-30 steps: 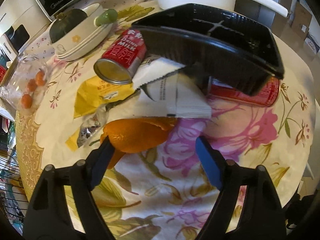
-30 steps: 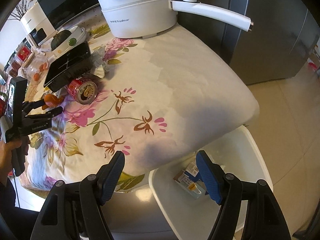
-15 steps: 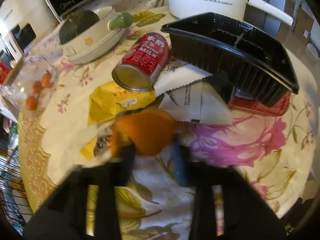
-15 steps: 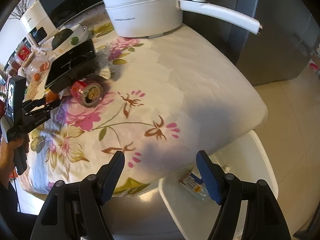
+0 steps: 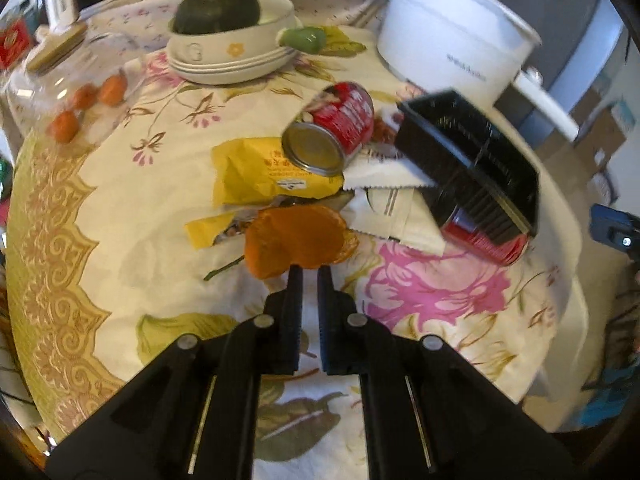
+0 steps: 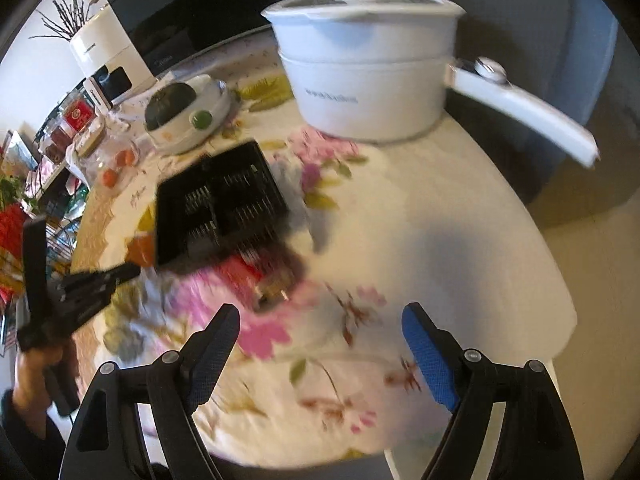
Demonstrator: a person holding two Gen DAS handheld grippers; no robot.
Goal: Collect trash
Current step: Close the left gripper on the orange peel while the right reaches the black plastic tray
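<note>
Overhead, the left gripper (image 5: 310, 269) had its jaws drawn nearly together, their tips pinching the near edge of an orange peel (image 5: 296, 240), which sat at the front of a heap of litter on the floral tablecloth (image 5: 120, 216). Just behind the peel lay a yellow wrapper (image 5: 256, 172), with a red milk can (image 5: 332, 130) on its side touching the wrapper's far edge. To the right, white torn packets (image 5: 396, 204) spread under a black plastic tray (image 5: 472, 156), which leaned tilted on a second red can (image 5: 484, 236). Farther back stood a bowl holding a dark green squash (image 5: 218, 10) and a white electric pot (image 5: 448, 46). The right gripper (image 6: 320, 332) hung above the table's near edge, its jaws opening wide with nothing between them, the blurred tray and can ahead of it. A hand (image 6: 36, 376) gripped the left tool's handle.
</note>
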